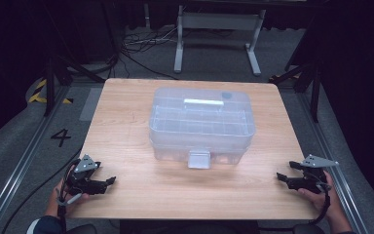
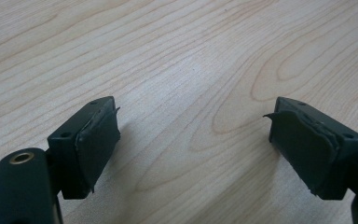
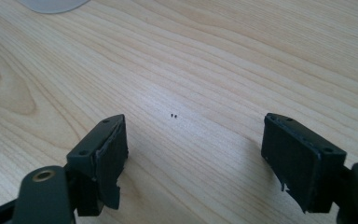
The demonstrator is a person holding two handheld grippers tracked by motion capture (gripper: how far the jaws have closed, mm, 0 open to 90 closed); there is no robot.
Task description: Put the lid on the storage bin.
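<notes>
A clear plastic lidded box (image 1: 202, 124) with a white handle and a front latch (image 1: 198, 159) stands in the middle of the wooden table (image 1: 126, 122). My left gripper (image 1: 108, 181) lies low at the table's near left corner, pointing right, and its jaws stand open over bare wood (image 2: 193, 123). At the near right edge my right gripper (image 1: 285, 171) points left, open (image 3: 196, 135), with nothing between its pads. A pale rounded edge of the box (image 3: 51, 4) shows at the top left of the right gripper view. Both grippers are well apart from the box.
Two tiny dark specks (image 3: 173, 115) lie on the wood ahead of the right gripper. Beyond the table are a white metal frame (image 1: 219, 29), loose cables (image 1: 141, 41) and black stand legs (image 1: 53, 78). A "4" (image 1: 61, 137) is marked on the floor at left.
</notes>
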